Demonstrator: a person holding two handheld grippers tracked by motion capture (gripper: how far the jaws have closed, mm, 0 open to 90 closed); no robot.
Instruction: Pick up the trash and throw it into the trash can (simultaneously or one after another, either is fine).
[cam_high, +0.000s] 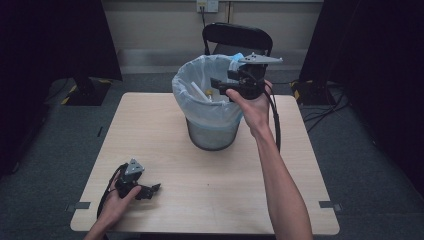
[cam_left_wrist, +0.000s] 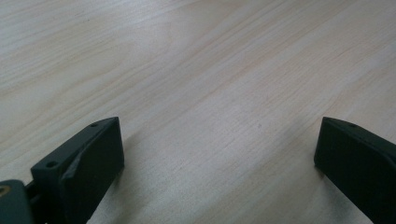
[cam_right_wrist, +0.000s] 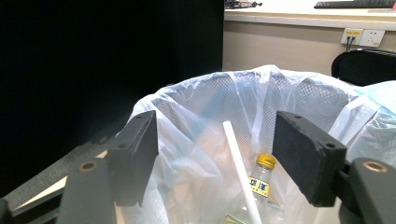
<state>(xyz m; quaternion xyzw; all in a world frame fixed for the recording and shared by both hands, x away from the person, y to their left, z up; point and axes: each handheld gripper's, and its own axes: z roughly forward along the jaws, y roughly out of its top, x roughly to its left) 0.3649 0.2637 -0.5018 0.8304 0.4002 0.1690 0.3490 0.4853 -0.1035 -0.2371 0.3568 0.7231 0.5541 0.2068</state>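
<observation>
A: Two tools in play. The right hand-held gripper (cam_high: 216, 85) hangs over the rim of the waste bin (cam_high: 212, 127), pointing in across the opening. How wide are its jaws?

B: Wide apart, with nothing pinched between them. In the right gripper view the two black pads (cam_right_wrist: 306, 156) stand clear of each other, and between and below them you look straight down into the bin's white liner bag (cam_right_wrist: 201, 140).

A: What lies under that gripper?

B: A white stick or tube (cam_right_wrist: 240, 172) leaning up inside the bag, and just beside it a small clear bottle with a yellow cap (cam_right_wrist: 261, 184). Neither touches the pads; both sit lower, down in the bin. The high view shows the tube and something yellow just ahead of the jaw tips.

A: And the left hand-held gripper (cam_high: 154, 190)?

B: It rests low on the desk (cam_high: 210, 200), well apart from the bin, at the person's near left corner. Its jaws are spread wide too. In the left gripper view bare wood grain runs between the pads (cam_left_wrist: 93, 163), and they hold nothing.

A: Anything past the bin?

B: A black chair (cam_high: 237, 37) stands beyond the right gripper, behind the desk.
</observation>
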